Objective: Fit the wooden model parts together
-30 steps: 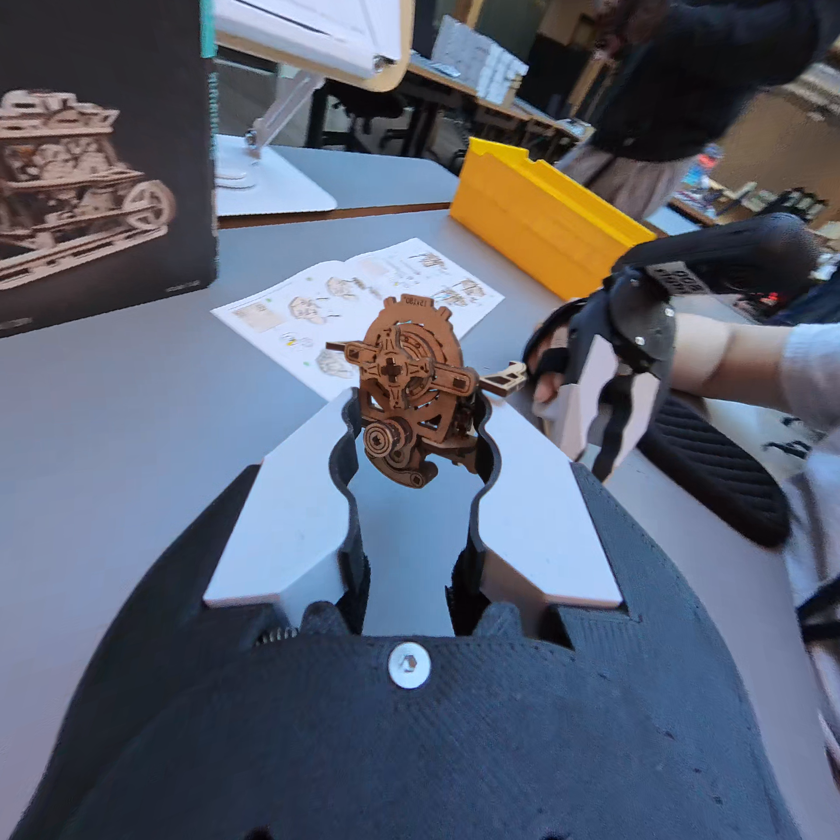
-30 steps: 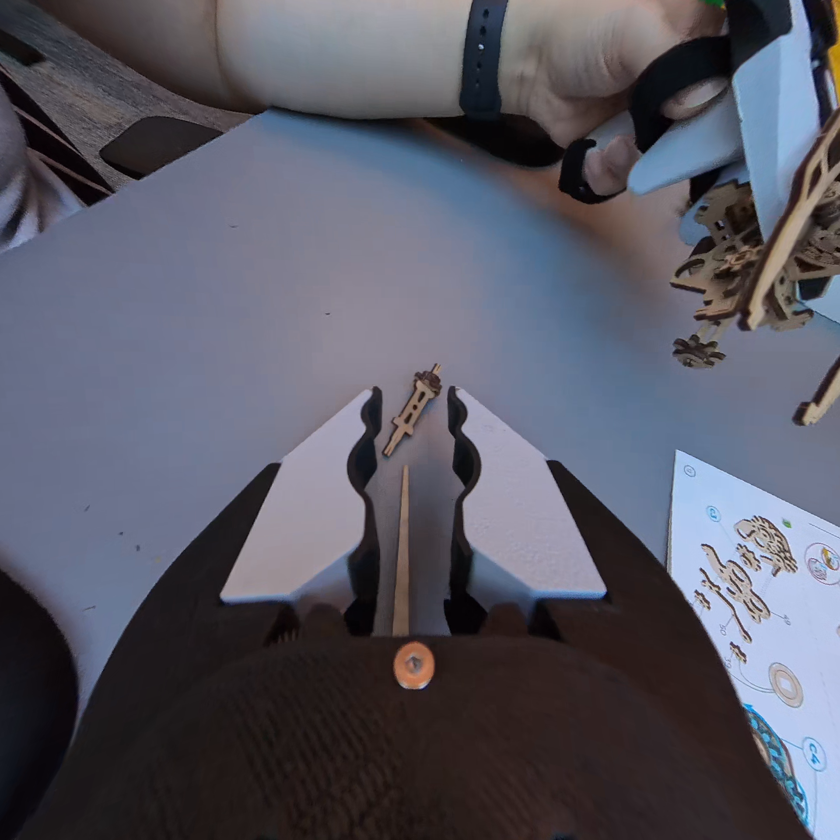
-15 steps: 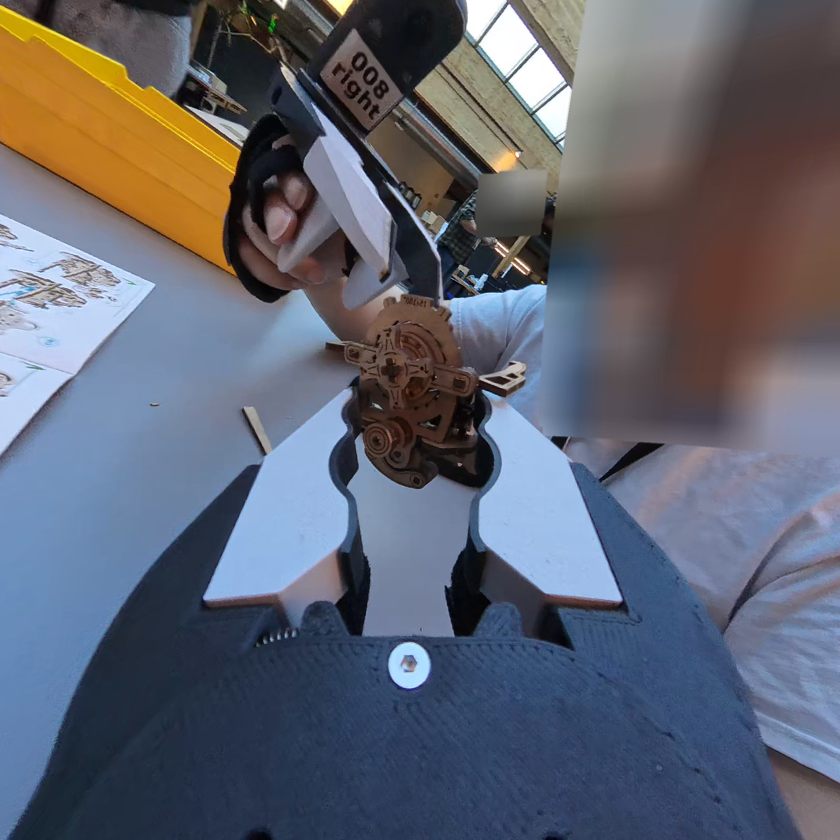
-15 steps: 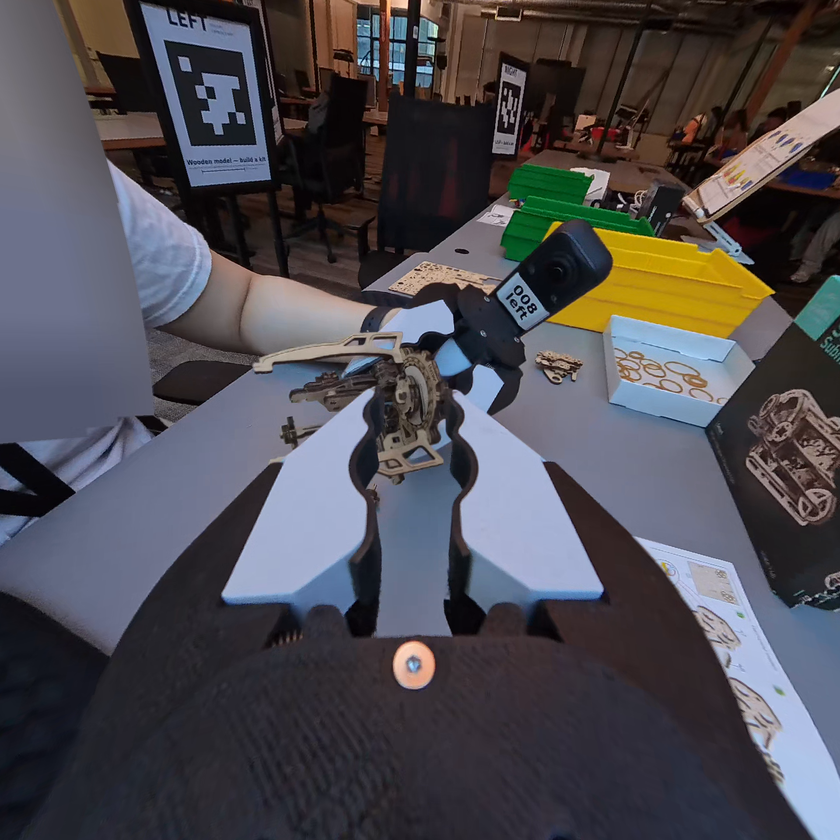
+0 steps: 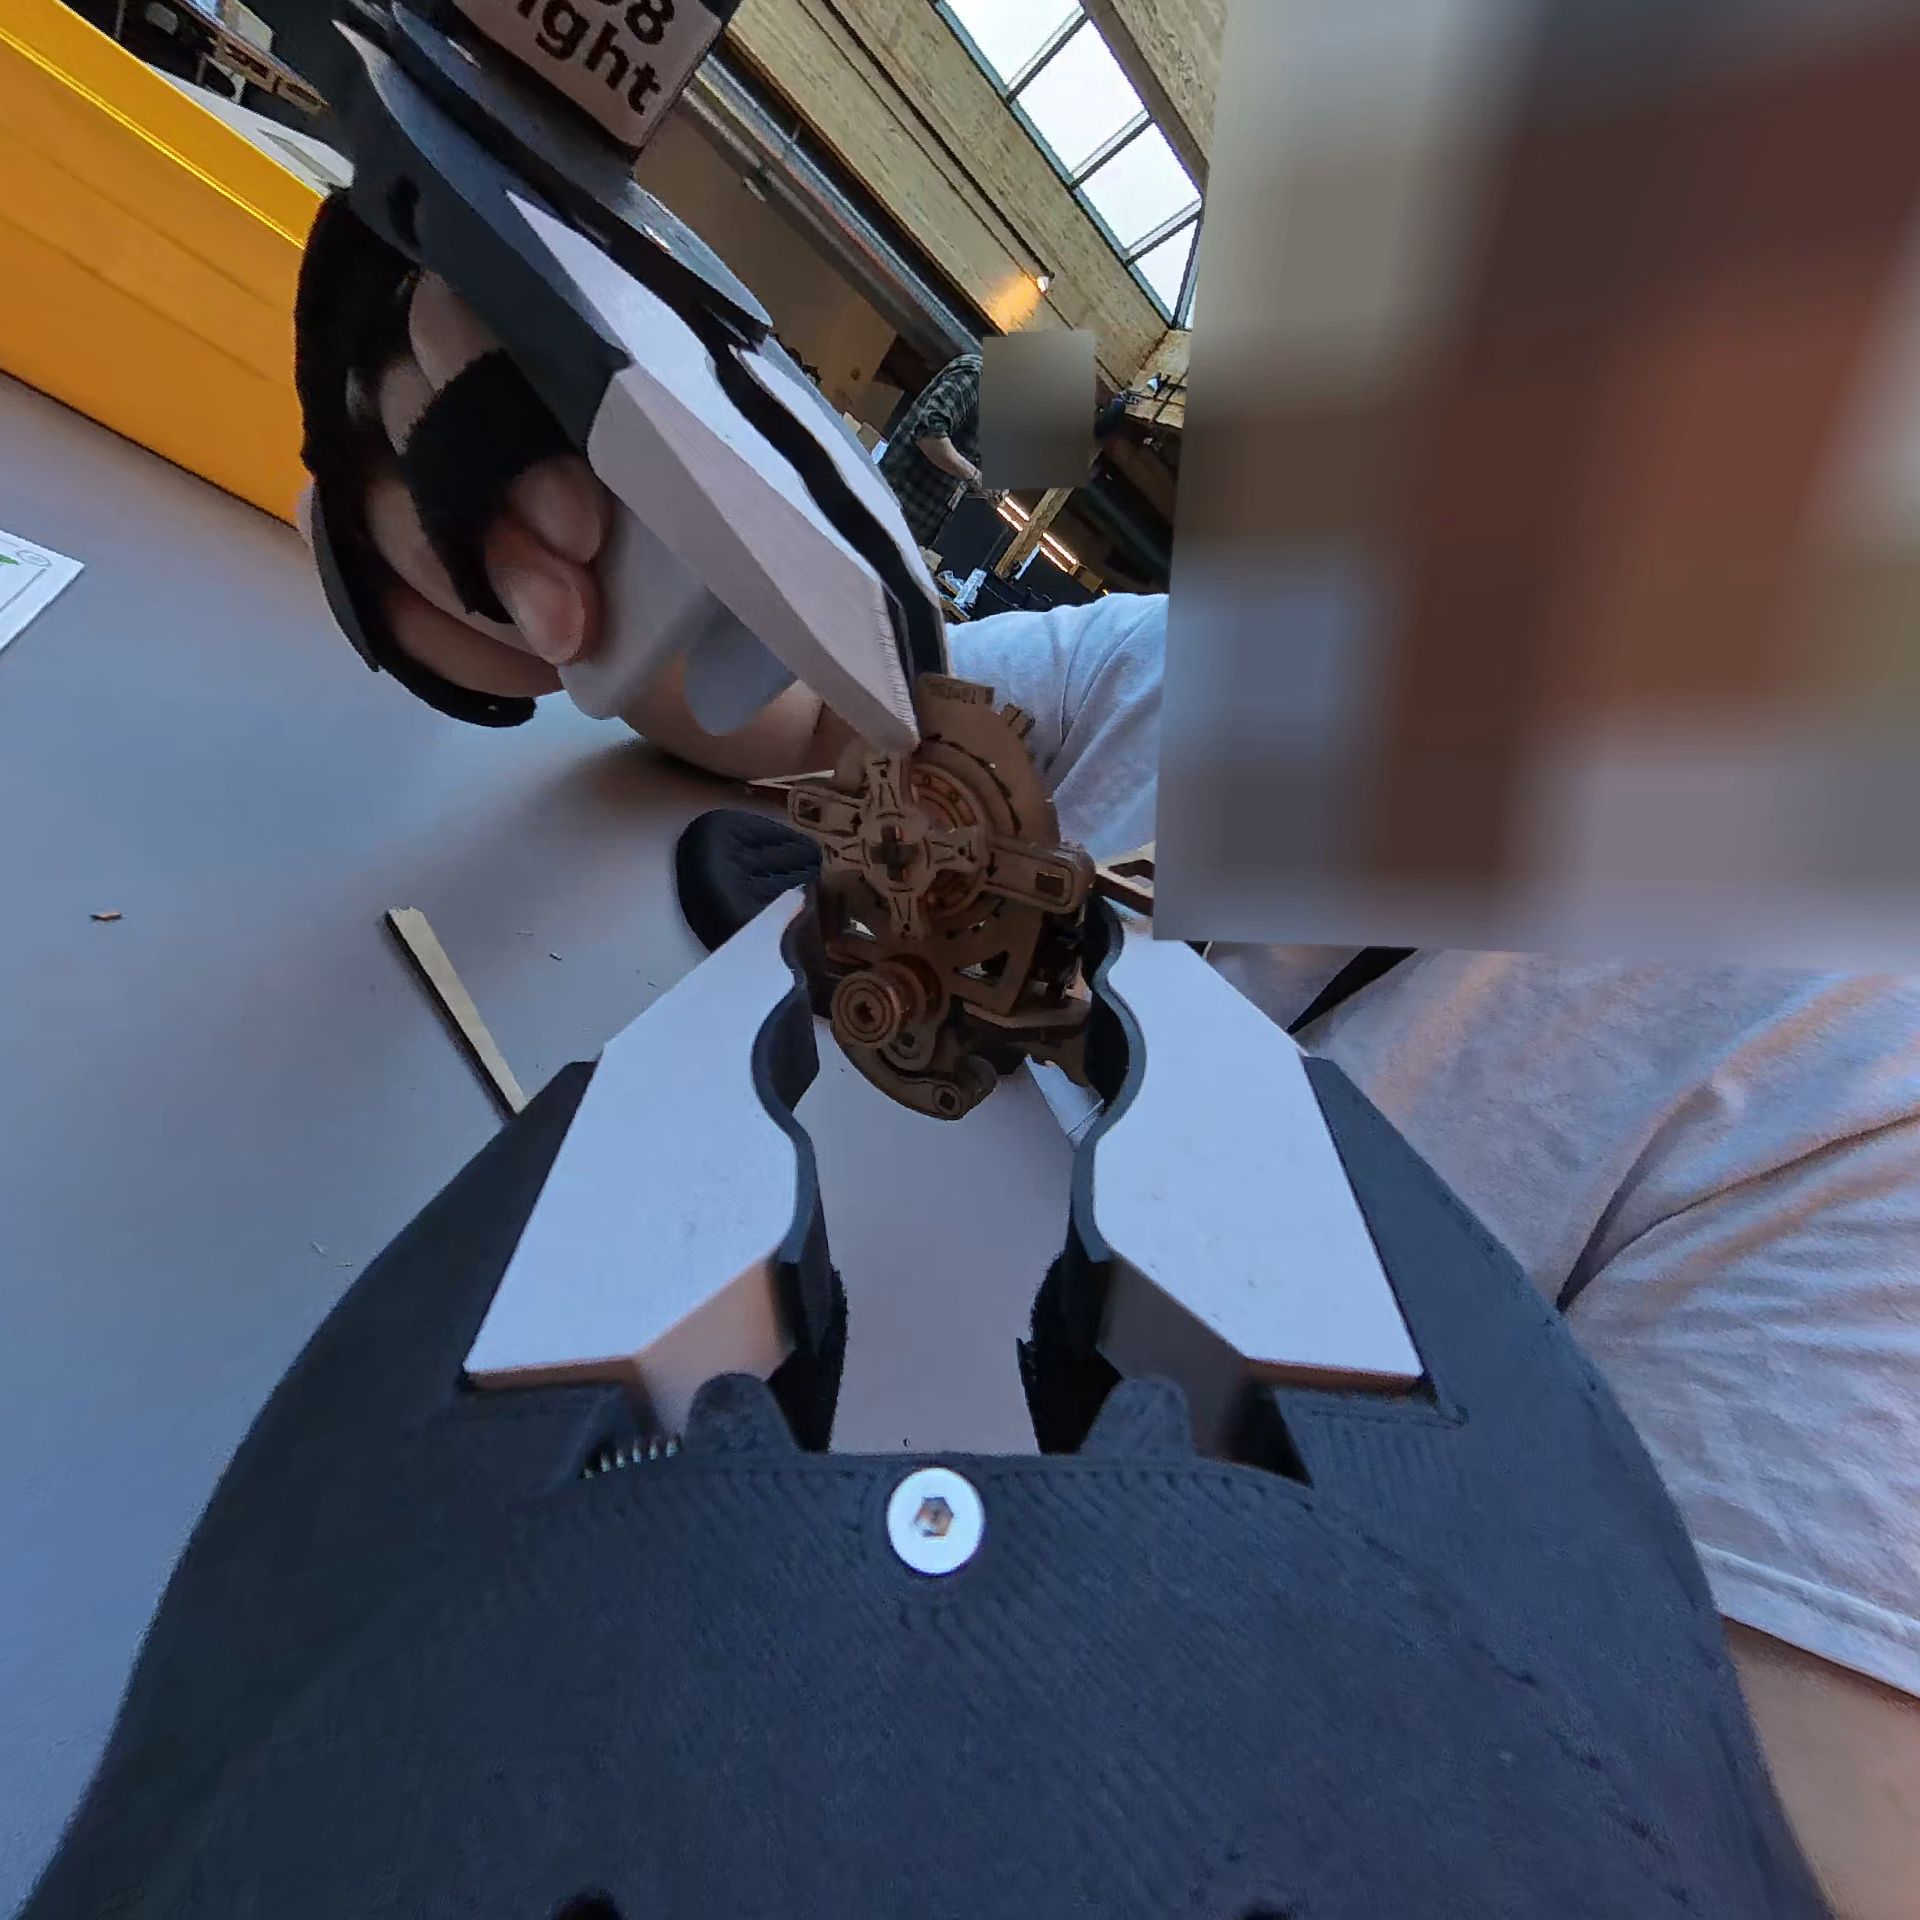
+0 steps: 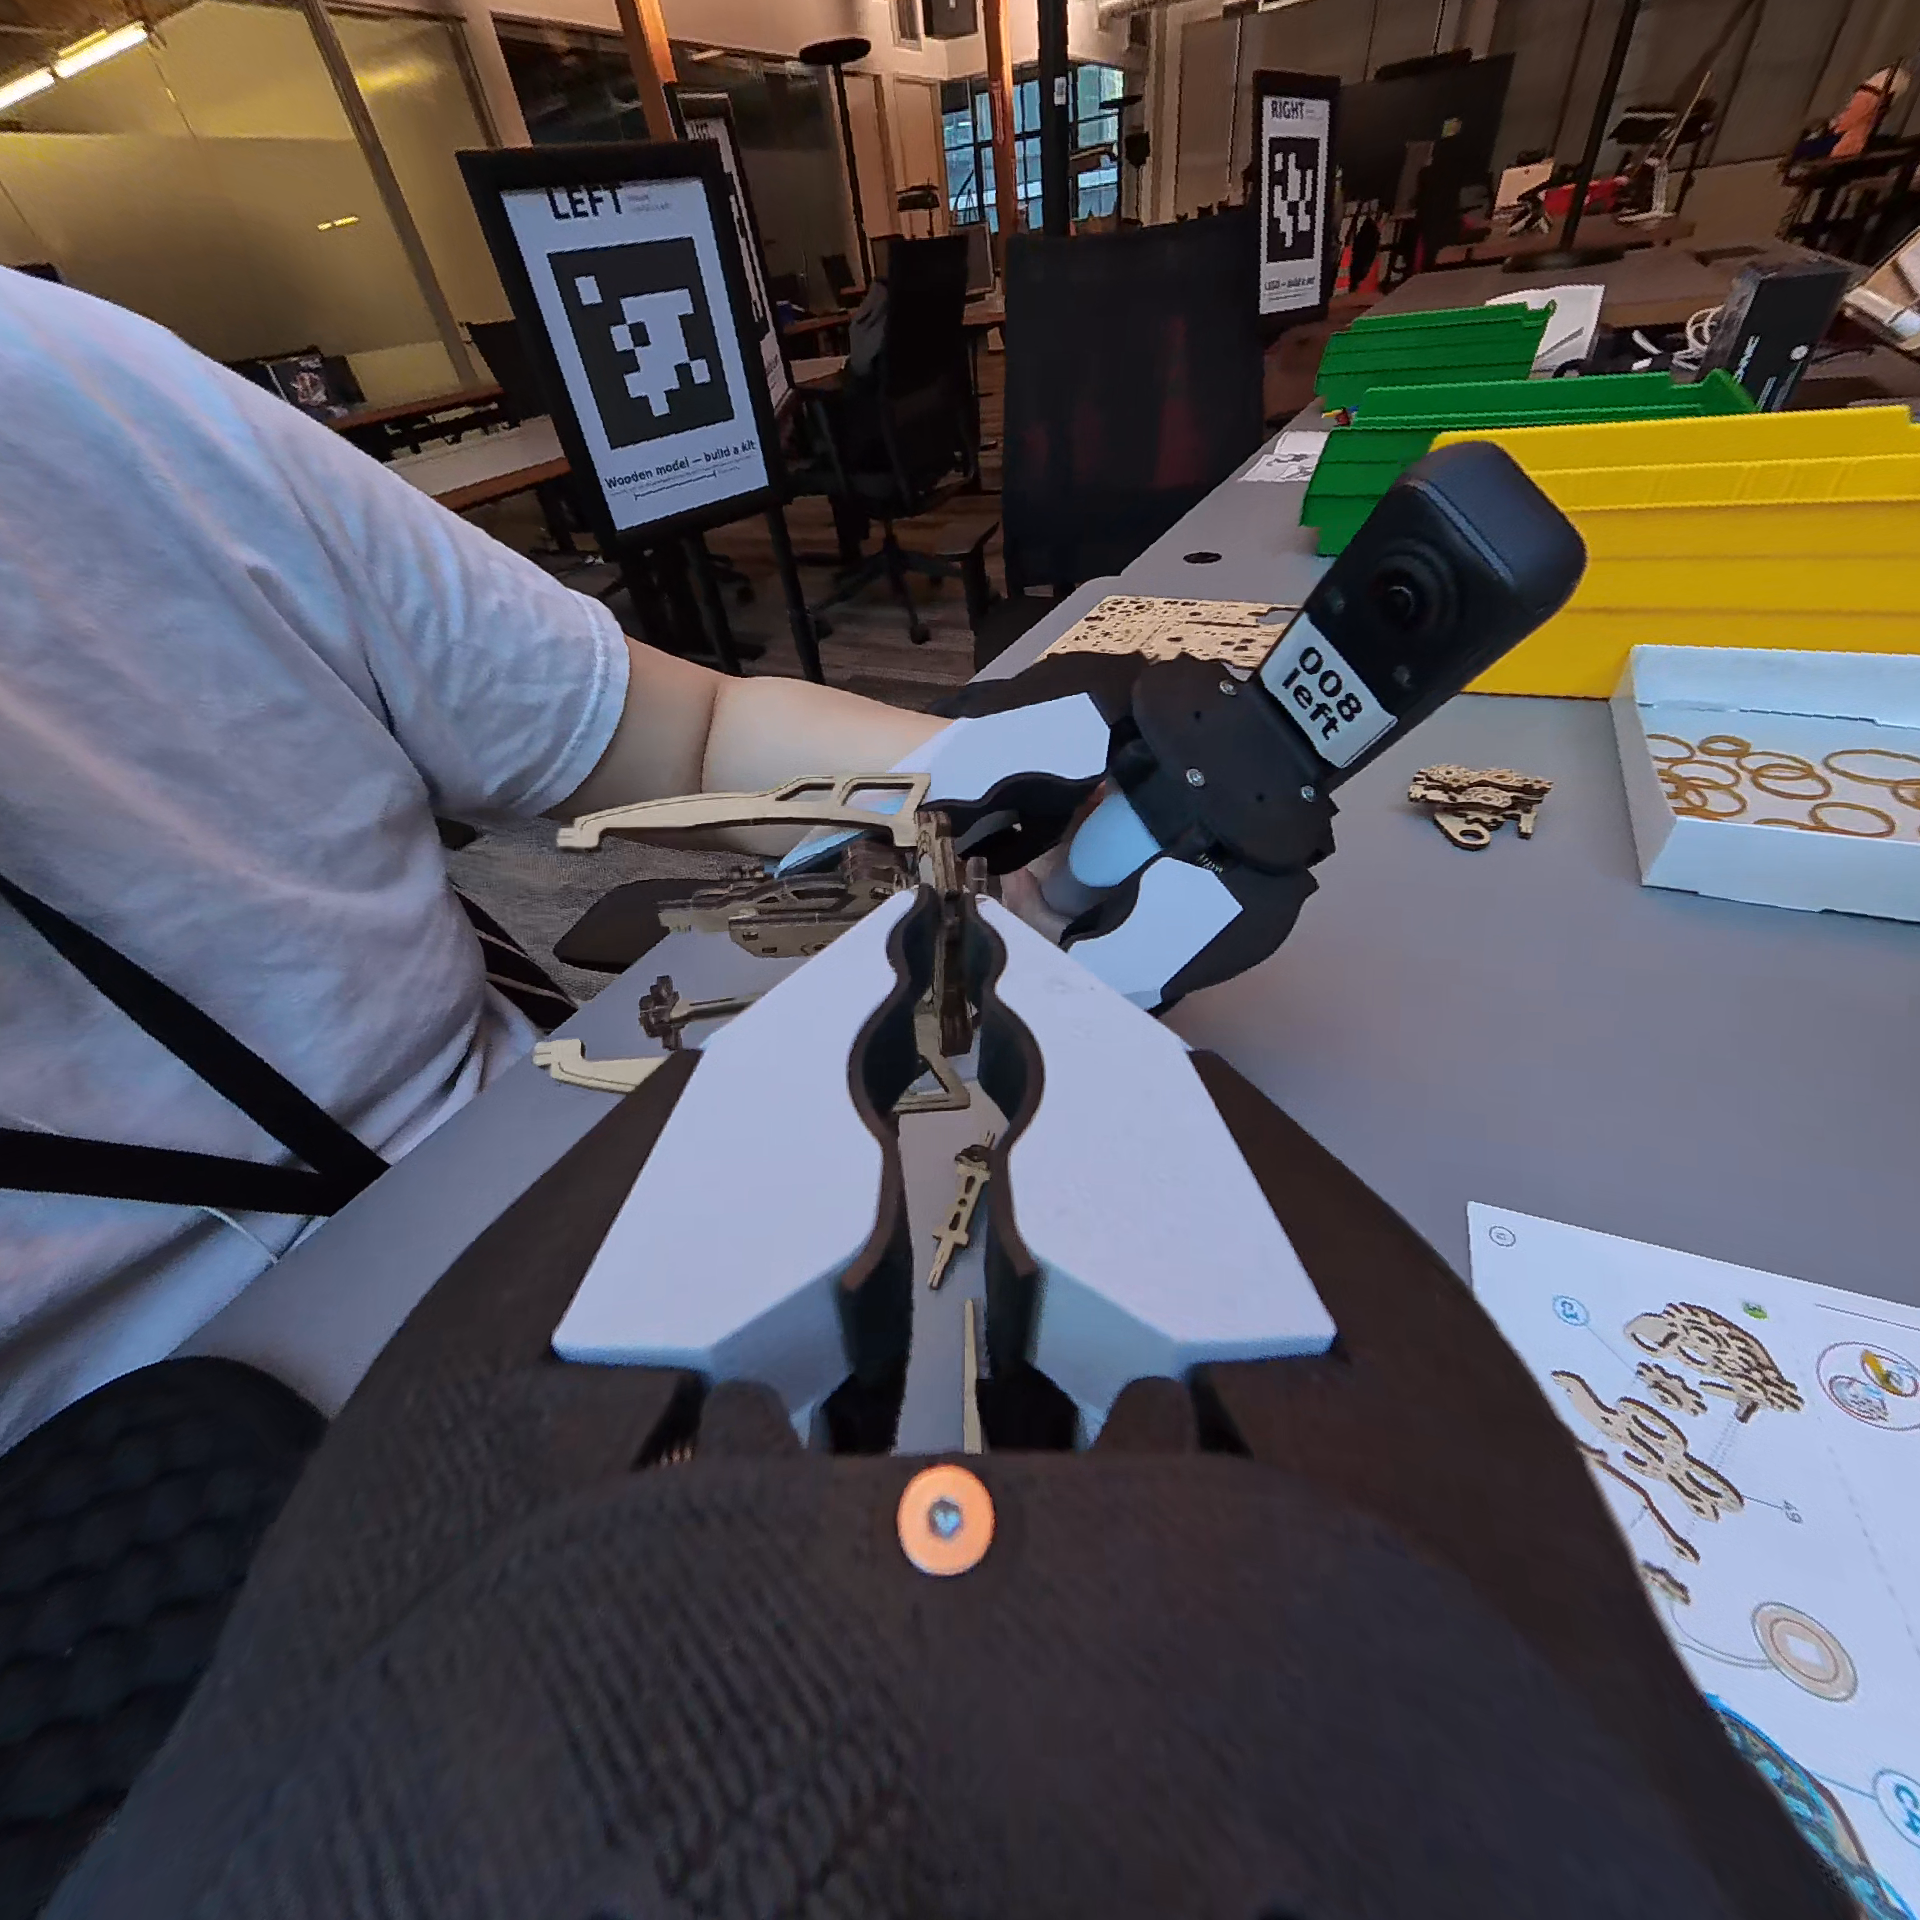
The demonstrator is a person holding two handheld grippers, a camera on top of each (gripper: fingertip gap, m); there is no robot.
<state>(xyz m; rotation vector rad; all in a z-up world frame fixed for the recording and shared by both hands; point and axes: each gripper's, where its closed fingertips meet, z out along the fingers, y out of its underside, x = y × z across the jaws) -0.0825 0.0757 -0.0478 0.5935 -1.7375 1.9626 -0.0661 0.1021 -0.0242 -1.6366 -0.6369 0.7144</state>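
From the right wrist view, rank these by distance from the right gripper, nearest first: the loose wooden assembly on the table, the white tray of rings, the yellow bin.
1. Loose wooden assembly, lying on the grey table ahead to the right.
2. White tray of wooden rings, farther right, close to call with the first.
3. Yellow plastic bin, behind the tray, plainly farthest from the right gripper.

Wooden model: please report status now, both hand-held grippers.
Left hand-held gripper shut on wooden model. Right hand-held gripper pinching its top edge. Loose small part lying on table below. Nothing in the way.
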